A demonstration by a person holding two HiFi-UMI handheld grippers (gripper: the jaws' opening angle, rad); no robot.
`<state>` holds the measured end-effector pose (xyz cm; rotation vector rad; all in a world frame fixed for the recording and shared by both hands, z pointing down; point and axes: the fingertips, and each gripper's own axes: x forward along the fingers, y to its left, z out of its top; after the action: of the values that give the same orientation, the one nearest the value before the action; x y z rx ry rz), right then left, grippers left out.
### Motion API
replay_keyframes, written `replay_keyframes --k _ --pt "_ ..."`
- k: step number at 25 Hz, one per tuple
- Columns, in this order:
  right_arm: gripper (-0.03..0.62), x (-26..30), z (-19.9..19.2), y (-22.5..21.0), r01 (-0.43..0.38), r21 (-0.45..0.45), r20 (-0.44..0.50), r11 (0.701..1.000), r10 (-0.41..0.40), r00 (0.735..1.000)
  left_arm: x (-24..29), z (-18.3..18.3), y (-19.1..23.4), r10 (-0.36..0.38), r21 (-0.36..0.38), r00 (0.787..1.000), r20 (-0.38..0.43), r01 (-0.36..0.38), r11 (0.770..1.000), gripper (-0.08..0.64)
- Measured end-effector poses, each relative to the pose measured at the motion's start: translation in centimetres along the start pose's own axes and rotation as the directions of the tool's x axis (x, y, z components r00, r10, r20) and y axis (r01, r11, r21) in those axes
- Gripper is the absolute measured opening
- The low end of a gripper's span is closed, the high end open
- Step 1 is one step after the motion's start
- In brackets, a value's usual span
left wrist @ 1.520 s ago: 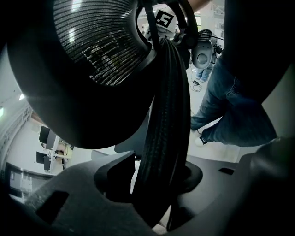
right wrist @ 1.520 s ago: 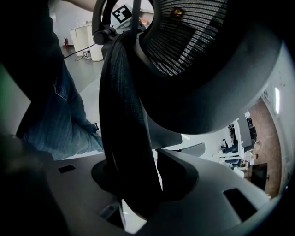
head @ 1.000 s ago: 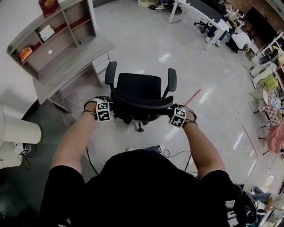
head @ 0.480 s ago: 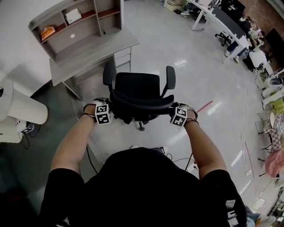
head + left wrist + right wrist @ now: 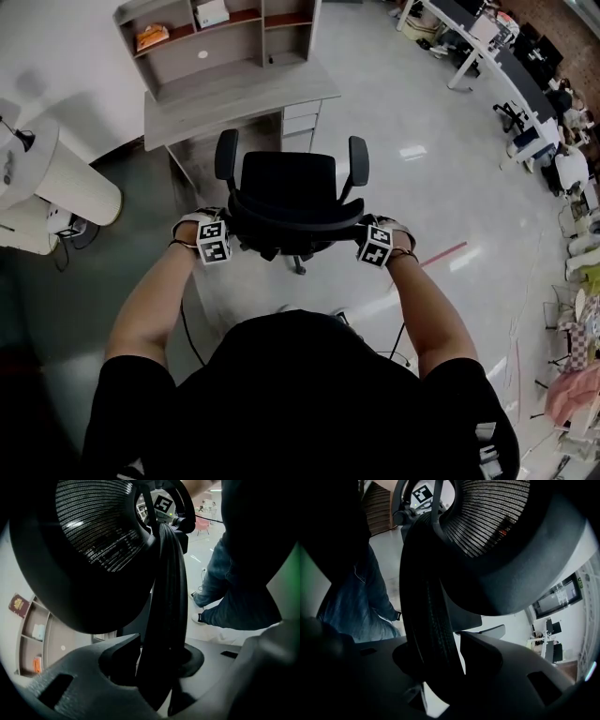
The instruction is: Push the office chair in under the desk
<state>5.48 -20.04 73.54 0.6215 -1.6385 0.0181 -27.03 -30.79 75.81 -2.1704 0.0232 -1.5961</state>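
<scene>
The black office chair [image 5: 289, 192] stands on the floor facing the grey desk [image 5: 234, 94], its seat just short of the desk's front edge. My left gripper [image 5: 228, 236] holds the left end of the backrest's top rim, and my right gripper [image 5: 364, 240] holds the right end. In the left gripper view the black rim [image 5: 165, 602] runs between the jaws of the left gripper [image 5: 159, 667], which are closing on it. In the right gripper view the rim [image 5: 425, 597] sits clamped in the right gripper [image 5: 440, 667].
A shelf hutch [image 5: 216, 37] with a few items tops the desk, and a drawer unit [image 5: 298, 124] stands under its right end. A white cylinder [image 5: 66, 183] stands at left. Cables [image 5: 187, 328] lie near my feet. More desks and chairs [image 5: 511, 66] lie far right.
The chair has swung round with both grippers on its backrest, and the desk now lies straight ahead of it and nearer. The grippers keep their places on the rim.
</scene>
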Motion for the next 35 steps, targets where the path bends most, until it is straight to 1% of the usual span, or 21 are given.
replay_keyframes --k 3,9,14,19,22,28,35 --pt "0.175 0.6 2.4 -0.5 -0.007 -0.046 0.02 0.999 0.008 1.0 -1.1 -2.1 -0.8 0.009 -0.051 1.0 -0.025 -0.011 0.999 0.155" --pt "0.175 1.7 6.1 -1.4 -0.02 -0.13 0.047 0.991 0.026 0.999 -3.2 -5.0 -2.3 0.014 -0.145 0.998 -0.058 -0.022 0.989 0.153" --pt "0.175 2.4 9.0 -1.7 -0.03 -0.192 0.069 0.981 0.044 0.997 -3.7 -7.5 -3.9 0.005 -0.193 0.997 -0.074 -0.019 0.981 0.153" --pt "0.173 2.8 10.9 -1.8 -0.051 -0.248 0.079 0.967 0.073 0.994 -4.8 -8.8 -5.2 -0.008 -0.245 0.995 -0.098 -0.016 0.969 0.152" --pt "0.172 3.0 11.4 -1.8 -0.057 -0.278 0.083 0.959 0.083 0.993 -5.1 -9.1 -5.7 -0.005 -0.265 0.994 -0.11 -0.025 0.964 0.152" --pt "0.166 3.3 11.2 -2.6 -0.061 -0.321 0.082 0.945 0.092 0.992 -5.1 -8.6 -6.1 0.0 -0.305 0.993 -0.117 -0.036 0.952 0.153" --pt "0.163 3.3 10.8 -3.0 -0.046 -0.341 0.097 0.939 0.084 0.992 -5.1 -8.0 -6.2 0.021 -0.334 0.991 -0.131 -0.064 0.94 0.161"
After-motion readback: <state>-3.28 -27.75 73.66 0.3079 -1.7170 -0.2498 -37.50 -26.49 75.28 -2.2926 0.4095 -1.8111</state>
